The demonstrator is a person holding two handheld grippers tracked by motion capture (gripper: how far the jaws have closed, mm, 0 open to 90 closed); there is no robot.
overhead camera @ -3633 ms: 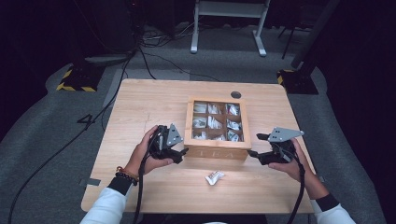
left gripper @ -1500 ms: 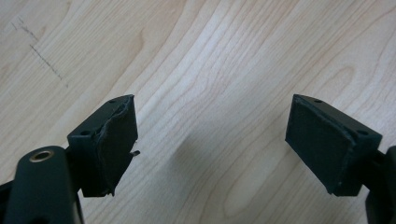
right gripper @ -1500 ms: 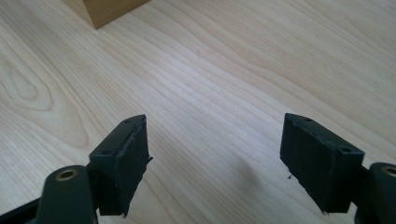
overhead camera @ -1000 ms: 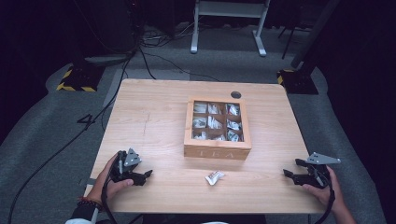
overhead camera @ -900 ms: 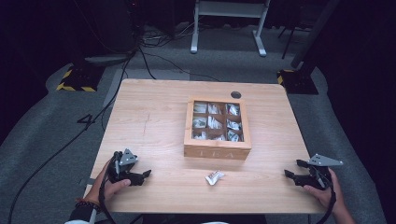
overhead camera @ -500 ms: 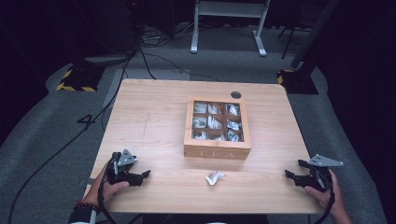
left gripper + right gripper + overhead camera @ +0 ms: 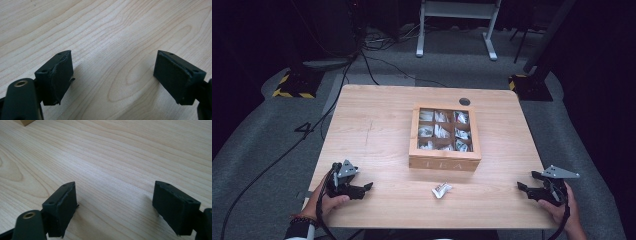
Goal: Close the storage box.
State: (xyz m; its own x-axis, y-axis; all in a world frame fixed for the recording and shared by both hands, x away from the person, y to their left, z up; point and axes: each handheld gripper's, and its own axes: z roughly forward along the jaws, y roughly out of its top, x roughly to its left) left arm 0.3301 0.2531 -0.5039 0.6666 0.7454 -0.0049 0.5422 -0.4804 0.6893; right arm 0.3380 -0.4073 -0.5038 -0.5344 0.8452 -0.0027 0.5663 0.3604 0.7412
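Observation:
A wooden tea box point(image 7: 444, 137) with a glass lid stands in the middle of the table point(image 7: 377, 125); several compartments hold tea bags. A small white tea bag point(image 7: 441, 190) lies loose in front of it. My left gripper point(image 7: 368, 186) rests near the front left corner, open, nothing between its pads point(image 7: 61, 75). My right gripper point(image 7: 522, 188) sits near the front right corner, open too, with bare wood between its pads point(image 7: 63, 206). Each is held by a hand at the table's front edge.
A round cable hole point(image 7: 464, 101) is at the table's back, behind the box. A corner of the box point(image 7: 25, 122) shows at the top left of the right gripper view. Cables and a white stand point(image 7: 457, 20) lie on the floor beyond.
Both grippers drew back from the sides of the tea box to the table's front corners. Over the last second they have hardly moved.

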